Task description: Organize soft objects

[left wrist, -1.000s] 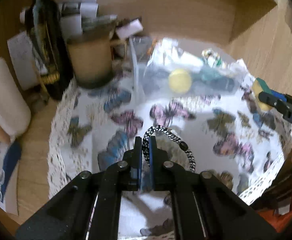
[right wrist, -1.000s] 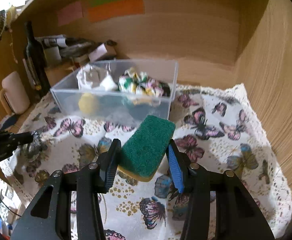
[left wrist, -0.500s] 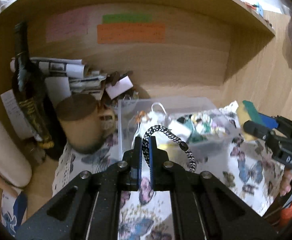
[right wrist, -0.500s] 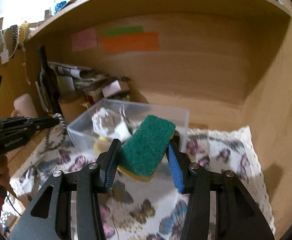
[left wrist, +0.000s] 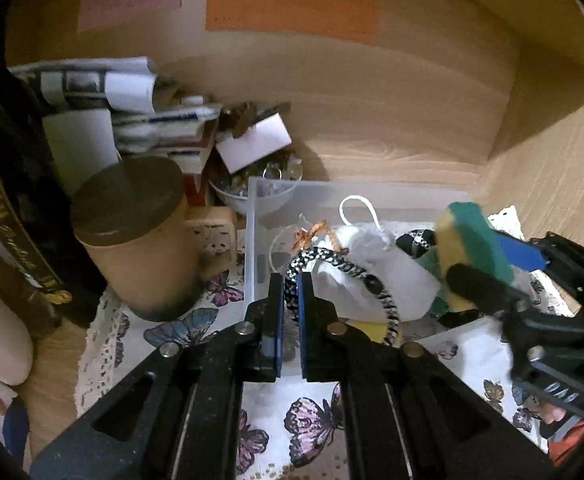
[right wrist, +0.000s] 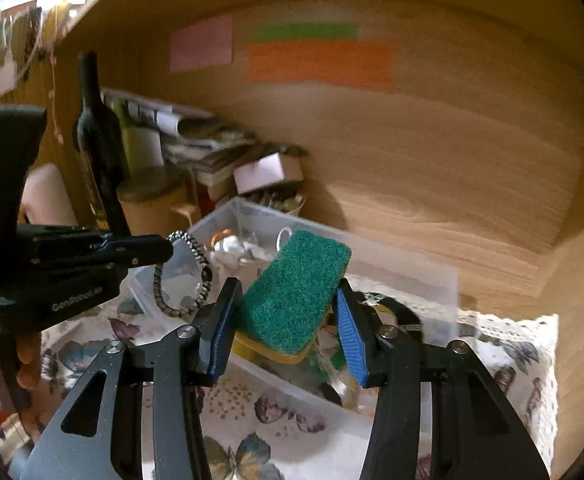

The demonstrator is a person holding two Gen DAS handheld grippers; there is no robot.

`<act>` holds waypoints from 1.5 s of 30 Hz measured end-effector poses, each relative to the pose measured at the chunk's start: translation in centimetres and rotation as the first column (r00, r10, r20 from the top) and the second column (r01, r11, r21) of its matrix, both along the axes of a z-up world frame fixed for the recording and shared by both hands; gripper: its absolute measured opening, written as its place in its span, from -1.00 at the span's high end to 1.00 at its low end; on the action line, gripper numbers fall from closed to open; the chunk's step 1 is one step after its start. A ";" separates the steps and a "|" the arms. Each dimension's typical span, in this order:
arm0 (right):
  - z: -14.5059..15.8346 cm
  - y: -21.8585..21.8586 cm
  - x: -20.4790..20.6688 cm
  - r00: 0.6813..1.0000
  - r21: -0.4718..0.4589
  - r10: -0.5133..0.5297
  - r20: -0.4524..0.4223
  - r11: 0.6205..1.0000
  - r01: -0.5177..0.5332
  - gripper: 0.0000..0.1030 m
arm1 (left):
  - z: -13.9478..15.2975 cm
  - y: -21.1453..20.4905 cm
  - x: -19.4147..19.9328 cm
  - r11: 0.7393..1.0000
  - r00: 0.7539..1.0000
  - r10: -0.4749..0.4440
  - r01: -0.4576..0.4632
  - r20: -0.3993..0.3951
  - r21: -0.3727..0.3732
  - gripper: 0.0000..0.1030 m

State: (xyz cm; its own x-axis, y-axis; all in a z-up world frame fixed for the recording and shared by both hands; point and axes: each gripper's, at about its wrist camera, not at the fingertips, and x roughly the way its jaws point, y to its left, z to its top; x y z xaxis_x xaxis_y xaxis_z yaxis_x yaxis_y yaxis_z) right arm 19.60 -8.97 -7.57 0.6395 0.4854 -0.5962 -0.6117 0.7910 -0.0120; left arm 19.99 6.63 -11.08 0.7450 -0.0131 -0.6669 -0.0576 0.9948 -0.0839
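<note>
My left gripper is shut on a black-and-white braided hair band and holds it over the near left part of a clear plastic box. The band also shows in the right wrist view, hanging from the left gripper. My right gripper is shut on a green and yellow sponge above the box. The sponge shows in the left wrist view over the box's right side. In the box lie a white pouch and other soft items.
A butterfly-print cloth covers the shelf. Left of the box stand a brown lidded jar, a dark wine bottle, stacked papers and a small bowl. Wooden walls close the back and right.
Both grippers have moved forward to the box. The hair band and the sponge now hang over the box instead of over the cloth in front of it. Both grips are unchanged.
</note>
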 end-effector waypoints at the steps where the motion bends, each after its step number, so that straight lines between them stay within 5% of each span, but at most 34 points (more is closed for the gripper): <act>1: -0.6 0.5 0.4 1.000 -0.016 0.005 -0.008 1.000 -0.005 0.16 | -0.2 0.0 0.2 1.000 1.000 -0.001 0.001 -0.006 0.000 0.90; 7: -3.0 1.8 1.7 0.998 -0.088 0.013 -0.057 0.996 -0.018 0.12 | -1.0 -0.6 0.2 0.999 0.999 -0.033 0.033 -0.041 0.003 0.87; 15: -2.1 1.0 1.0 0.998 -0.072 0.015 -0.058 0.997 -0.020 -0.21 | -0.3 -1.8 -1.3 0.997 0.999 -0.052 0.053 -0.016 0.057 0.50; 25: 1.9 -1.2 -2.1 0.999 -0.013 -0.001 0.042 1.000 0.001 -0.27 | 4.8 -2.4 -5.8 0.997 0.989 -0.050 0.040 0.140 0.072 0.13; 35: 7.3 -5.6 -7.6 0.982 0.117 -0.067 0.174 0.992 0.047 -0.42 | 10.9 -4.3 -13.3 0.998 0.922 -0.045 0.025 0.385 0.056 -0.37; 45: 11.0 -8.6 -12.6 0.954 0.238 -0.129 0.271 0.969 0.063 -0.76 | 12.9 -5.8 -18.4 0.998 0.865 -0.042 0.015 0.500 0.059 -0.91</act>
State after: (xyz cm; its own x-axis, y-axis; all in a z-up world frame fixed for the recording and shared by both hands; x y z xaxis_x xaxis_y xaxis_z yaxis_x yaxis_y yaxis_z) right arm 6.98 -17.54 3.46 0.8156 0.5132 -0.2675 -0.5299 0.8480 0.0111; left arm 1.56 0.86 1.81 0.9787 -0.0157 -0.2047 0.0071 0.9991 -0.0427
